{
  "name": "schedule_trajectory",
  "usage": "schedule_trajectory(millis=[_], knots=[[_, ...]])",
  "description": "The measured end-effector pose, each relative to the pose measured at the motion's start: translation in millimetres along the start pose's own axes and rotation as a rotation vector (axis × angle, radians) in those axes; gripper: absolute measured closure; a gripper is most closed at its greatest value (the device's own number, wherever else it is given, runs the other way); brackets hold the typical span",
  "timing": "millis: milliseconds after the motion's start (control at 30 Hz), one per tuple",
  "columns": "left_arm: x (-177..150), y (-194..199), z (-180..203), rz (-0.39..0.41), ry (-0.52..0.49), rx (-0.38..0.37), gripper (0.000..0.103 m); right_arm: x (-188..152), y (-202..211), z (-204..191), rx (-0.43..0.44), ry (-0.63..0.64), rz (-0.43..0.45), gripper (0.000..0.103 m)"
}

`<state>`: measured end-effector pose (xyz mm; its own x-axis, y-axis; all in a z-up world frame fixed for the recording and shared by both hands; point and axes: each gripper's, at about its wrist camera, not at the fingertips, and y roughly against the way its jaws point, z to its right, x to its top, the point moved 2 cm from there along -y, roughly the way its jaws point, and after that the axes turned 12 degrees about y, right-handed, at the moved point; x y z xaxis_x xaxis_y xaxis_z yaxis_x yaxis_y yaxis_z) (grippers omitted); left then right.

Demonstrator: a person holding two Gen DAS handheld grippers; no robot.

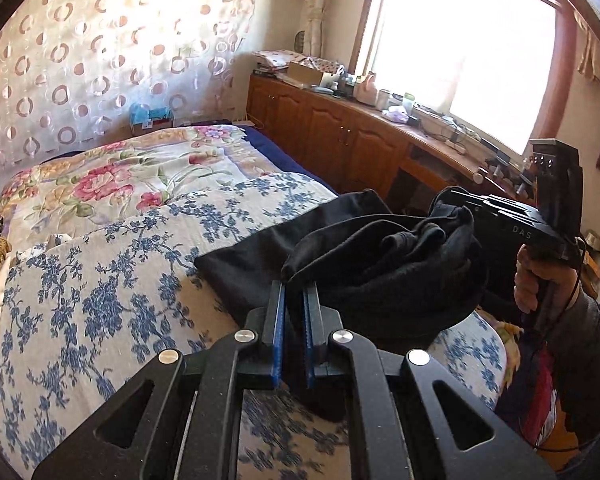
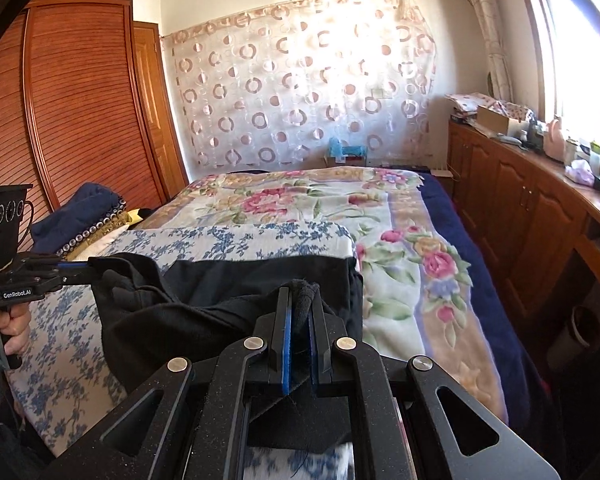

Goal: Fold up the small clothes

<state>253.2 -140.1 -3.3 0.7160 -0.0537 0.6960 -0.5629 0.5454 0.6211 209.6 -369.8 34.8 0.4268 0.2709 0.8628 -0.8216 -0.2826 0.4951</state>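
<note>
Both claws pinch the black garment (image 2: 220, 304): left claw (image 1: 294, 284) and right claw (image 2: 300, 292) each grip a corner. The cloth's long axis runs between them above the blue-flowered bed cover (image 1: 100, 280), the rest lying beyond toward the window.

Black garment (image 1: 380, 256) between clamped jaws

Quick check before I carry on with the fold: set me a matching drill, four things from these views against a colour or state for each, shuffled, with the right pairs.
Things:
1. left tongs
2. bedspread under the garment
3. cabinets
4. curtain on the far wall

Colour or state:
A. brown wood
B. sheer, with ring pattern
C. shut on the black garment
D. white with blue flowers

Pairs: 1-C, 2-D, 3-A, 4-B
</note>
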Motion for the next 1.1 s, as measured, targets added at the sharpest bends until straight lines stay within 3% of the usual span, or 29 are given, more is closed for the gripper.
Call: schedule_trajectory(millis=[300, 400, 433, 467, 533, 567, 600, 667, 867, 967, 1067, 1100], knots=[[30.4, -36.0, -32.3, -0.021, 0.044, 0.039, 0.093, 26.3, -68.6, 15.6, -0.01, 0.042, -0.05, 0.097], [36.4, -40.6, -43.4, -0.02, 0.053, 0.061, 0.075, 28.5, -95.1, 19.1, -0.021, 0.039, -0.116, 0.097], [36.4, -39.8, -46.7, -0.017, 0.054, 0.057, 0.06, 27.2, -101.0, 19.8, -0.032, 0.04, -0.134, 0.097], [35.3, -40.1, -48.3, -0.025, 0.051, 0.049, 0.055, 28.3, -102.9, 19.7, -0.034, 0.04, -0.139, 0.097], [28.8, -42.9, -47.4, -0.066, 0.028, 0.031, 0.046, 29.6, -101.4, 22.4, -0.054, 0.03, -0.138, 0.088], [22.7, -44.0, -44.8, -0.085, 0.01, 0.024, 0.042, 35.7, -98.1, 25.4, -0.084, 0.026, -0.134, 0.076], [17.9, -45.3, -42.8, -0.095, -0.002, 0.019, 0.042, 40.2, -94.4, 27.1, -0.108, 0.022, -0.126, 0.067], [5.0, -51.7, -37.2, -0.145, -0.038, 0.011, 0.042, 45.5, -77.8, 29.2, -0.125, 0.01, -0.104, 0.061], [-4.1, -82.1, -39.2, -0.225, -0.079, 0.066, 0.041, 29.8, -48.6, 7.2, -0.02, 0.06, -0.169, 0.058], [9.7, -89.6, -39.0, -0.203, -0.071, 0.059, 0.041, 14.7, -49.7, -6.4, 0.027, 0.083, -0.224, 0.058], [30.8, -94.8, -45.6, -0.106, -0.059, 0.165, 0.041, 7.3, -46.7, -11.8, 0.039, 0.092, -0.238, 0.058], [34.0, -96.1, -48.9, -0.101, -0.038, 0.162, 0.041, 6.9, -43.7, -11.7, 0.046, 0.088, -0.231, 0.058]])
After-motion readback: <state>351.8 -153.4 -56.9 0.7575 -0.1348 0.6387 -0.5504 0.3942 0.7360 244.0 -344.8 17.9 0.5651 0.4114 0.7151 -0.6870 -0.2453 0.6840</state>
